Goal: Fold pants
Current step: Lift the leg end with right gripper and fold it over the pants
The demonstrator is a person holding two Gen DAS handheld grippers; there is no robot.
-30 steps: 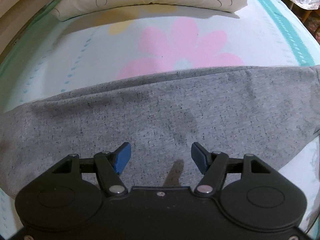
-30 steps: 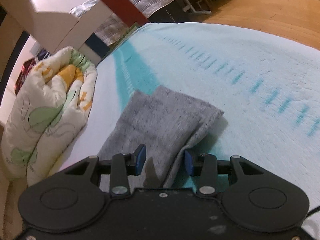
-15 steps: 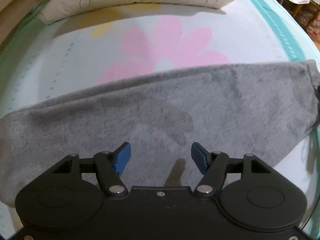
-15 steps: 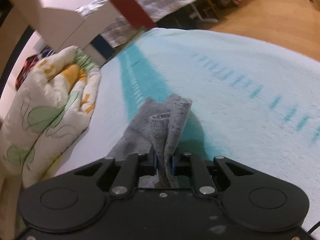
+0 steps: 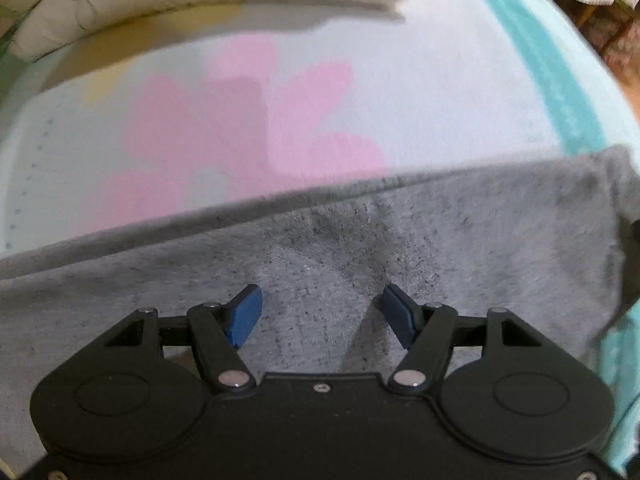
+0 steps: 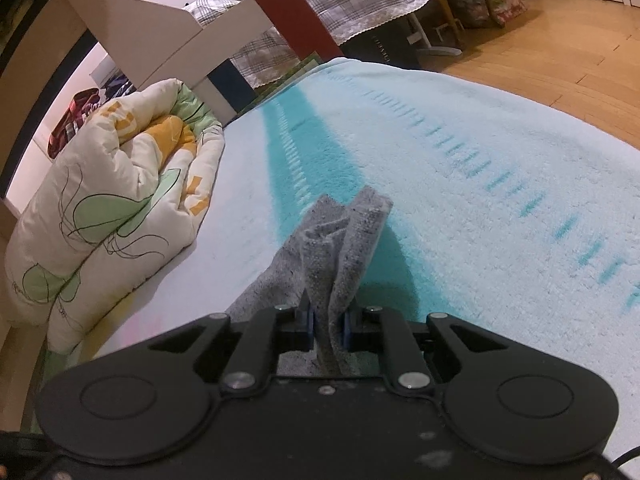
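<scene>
Since the earlier frames, the right gripper (image 6: 327, 330) has closed on the leg end of the pants (image 6: 340, 248) and raised it off the bed, where a second ago the fabric lay flat between spread fingers. The left gripper (image 5: 320, 312) has shifted toward that same end; its view is now motion-blurred.

Right side, nearest first: the blue pads are clamped together on a bunched fold of grey knit. Directly ahead of the fingers the hem stands up in loose pleats. Beyond the hem runs the teal stripe of the blanket (image 6: 460, 208). To the left of the fingers, farther off, lies a rolled floral quilt (image 6: 112, 200).

Left side: the fingers stand well apart, holding nothing, hovering above the pants (image 5: 440, 240), which lie as a flat grey band under and ahead of them. Whether the pads touch the cloth cannot be told. Past the far edge of the band is the pink flower print (image 5: 248, 120); beyond that, the quilt (image 5: 200, 4).

Risks, as judgement: the right grip takes a narrow bunch only, so the layers may slip or the hem may land crooked when carried over. With the left fingers not pressing down, the body of the garment may drag along and spoil the fold line.
</scene>
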